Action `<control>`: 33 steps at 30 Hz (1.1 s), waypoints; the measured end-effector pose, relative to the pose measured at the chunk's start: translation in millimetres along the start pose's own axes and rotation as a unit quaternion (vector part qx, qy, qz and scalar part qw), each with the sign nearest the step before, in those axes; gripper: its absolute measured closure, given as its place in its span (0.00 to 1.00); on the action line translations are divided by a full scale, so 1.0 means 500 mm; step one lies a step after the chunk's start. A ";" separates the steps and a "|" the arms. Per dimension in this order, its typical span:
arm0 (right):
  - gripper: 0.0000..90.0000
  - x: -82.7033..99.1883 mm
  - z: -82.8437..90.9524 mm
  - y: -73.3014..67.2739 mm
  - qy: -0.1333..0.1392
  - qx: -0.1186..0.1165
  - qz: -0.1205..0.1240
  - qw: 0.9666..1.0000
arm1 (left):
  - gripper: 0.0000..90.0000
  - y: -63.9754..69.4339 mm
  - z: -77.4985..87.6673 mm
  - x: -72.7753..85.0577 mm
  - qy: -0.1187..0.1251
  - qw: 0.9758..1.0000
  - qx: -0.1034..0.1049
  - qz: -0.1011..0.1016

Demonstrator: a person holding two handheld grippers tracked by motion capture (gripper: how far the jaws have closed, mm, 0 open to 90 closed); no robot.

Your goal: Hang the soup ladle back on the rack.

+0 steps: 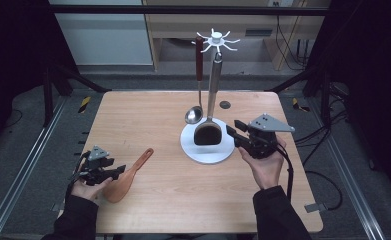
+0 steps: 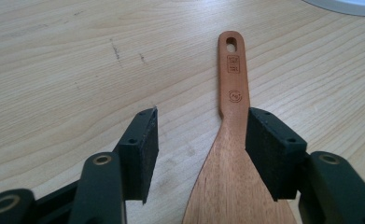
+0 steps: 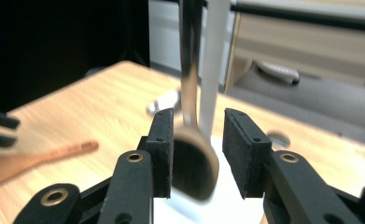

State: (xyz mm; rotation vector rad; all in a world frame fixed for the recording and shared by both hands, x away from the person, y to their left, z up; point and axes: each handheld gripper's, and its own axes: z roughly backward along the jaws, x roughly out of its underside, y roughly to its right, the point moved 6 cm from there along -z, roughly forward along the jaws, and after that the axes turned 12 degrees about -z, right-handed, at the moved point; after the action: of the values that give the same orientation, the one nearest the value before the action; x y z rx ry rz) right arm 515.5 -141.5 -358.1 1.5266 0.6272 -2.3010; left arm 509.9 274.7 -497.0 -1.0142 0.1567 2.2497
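Straddling the wooden spatula (image 2: 234,154) with my left tongs (image 1: 114,172), I have the jaws standing wide, one pad touching the edge where blade narrows into handle, the other pad clear of it – so nothing is gripped yet. It lies flat on the table (image 1: 148,120) near my left hand (image 1: 85,187), its long axis running away from me and slanting toward the white rack base (image 1: 210,152), the hole-end of the handle farthest off. My left tongs point along that same axis, which is what the coming pinch turns on: I judge the jaws need only close across the neck. My right tongs (image 1: 231,131) sit beside the base with the jaws partly open and empty; in the right gripper view the black turner (image 3: 194,168) hanging from the rack shows blurred between the pads, but they do not press on it. A ladle (image 1: 194,114) hangs beside it. The left hand is plainly the nearer one – the right is well apart from the spatula.
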 end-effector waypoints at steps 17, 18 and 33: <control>0.59 0.187 0.016 0.099 -0.078 0.043 -0.039 0.995 | 0.46 0.016 0.001 -0.015 -0.010 1.000 0.017 -0.008; 0.60 0.195 0.018 0.104 -0.083 0.045 -0.039 0.995 | 0.46 0.016 0.002 -0.017 -0.012 1.000 0.019 -0.006; 0.60 0.263 0.045 0.145 -0.124 0.076 -0.031 0.989 | 0.45 0.018 -0.005 -0.061 -0.028 0.999 0.019 -0.030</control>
State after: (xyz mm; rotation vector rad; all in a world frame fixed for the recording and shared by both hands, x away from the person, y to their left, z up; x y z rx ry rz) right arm 482.0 -217.2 -485.5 1.2666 0.4485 -2.5844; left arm 520.7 250.9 -478.8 -0.9231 0.1435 2.2106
